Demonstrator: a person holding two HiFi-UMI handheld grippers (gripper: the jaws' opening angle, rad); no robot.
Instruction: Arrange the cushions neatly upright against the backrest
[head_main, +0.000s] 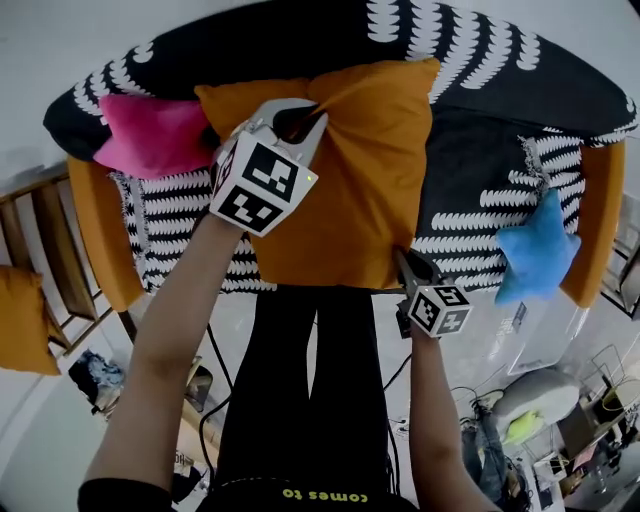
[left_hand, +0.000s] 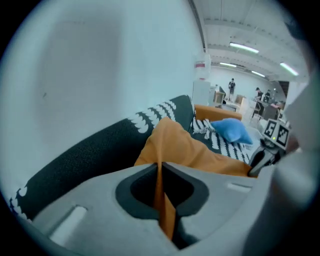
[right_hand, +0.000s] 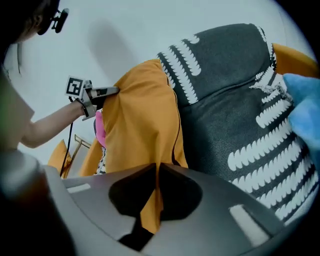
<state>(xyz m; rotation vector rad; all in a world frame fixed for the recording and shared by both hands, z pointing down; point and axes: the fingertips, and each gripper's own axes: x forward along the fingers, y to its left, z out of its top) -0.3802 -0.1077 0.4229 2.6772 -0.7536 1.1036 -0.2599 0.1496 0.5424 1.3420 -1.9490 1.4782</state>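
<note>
Against a pale wall, the sofa draped in black-and-white patterned fabric (head_main: 480, 170) carries three cushions: one large orange square fabric cushion (head_main: 370, 170) in the middle, one pink plush cushion (head_main: 150, 135) and one blue star-shaped plush cushion (head_main: 540, 250). Our left gripper (head_main: 296, 118) is clamped on the orange one's top edge, and our right gripper (head_main: 405, 262) on its lower corner. We judge it light, soft and floppy, so two spread edge grips suit it.
</note>
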